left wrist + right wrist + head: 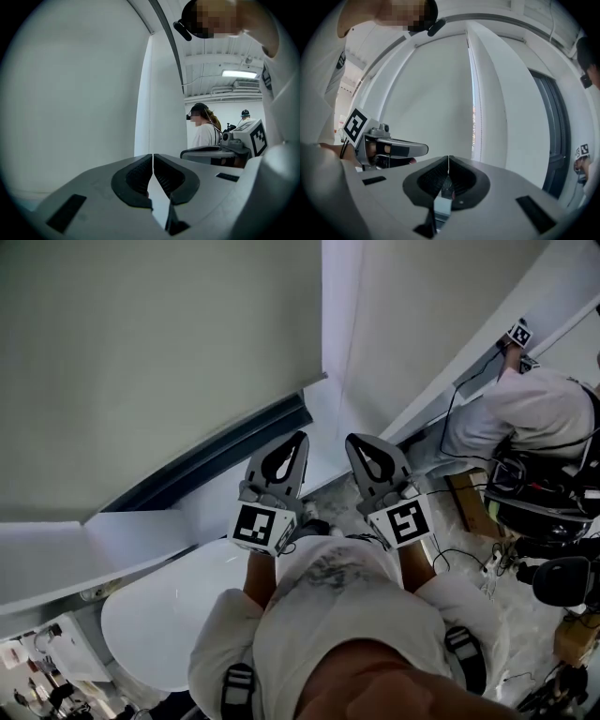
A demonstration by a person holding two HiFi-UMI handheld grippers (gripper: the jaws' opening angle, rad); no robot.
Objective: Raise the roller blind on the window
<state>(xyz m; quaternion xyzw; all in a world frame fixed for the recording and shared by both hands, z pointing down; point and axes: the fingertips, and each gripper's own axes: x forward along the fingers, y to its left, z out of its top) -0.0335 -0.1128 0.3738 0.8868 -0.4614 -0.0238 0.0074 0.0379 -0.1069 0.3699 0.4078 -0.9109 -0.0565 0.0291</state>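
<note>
Head view gives us the roller blind (pixel 159 362) first, drawn down over the window at upper left, its lower edge just above the dark window frame (pixel 234 451). Below sits a round white table (pixel 178 615). Our left claw (pixel 298 439) and right claw (pixel 356 442), side by side, are both clenched empty, short of the blind.

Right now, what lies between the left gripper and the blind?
Only the dark window frame below the blind, in the head view; the left gripper touches nothing.
</note>
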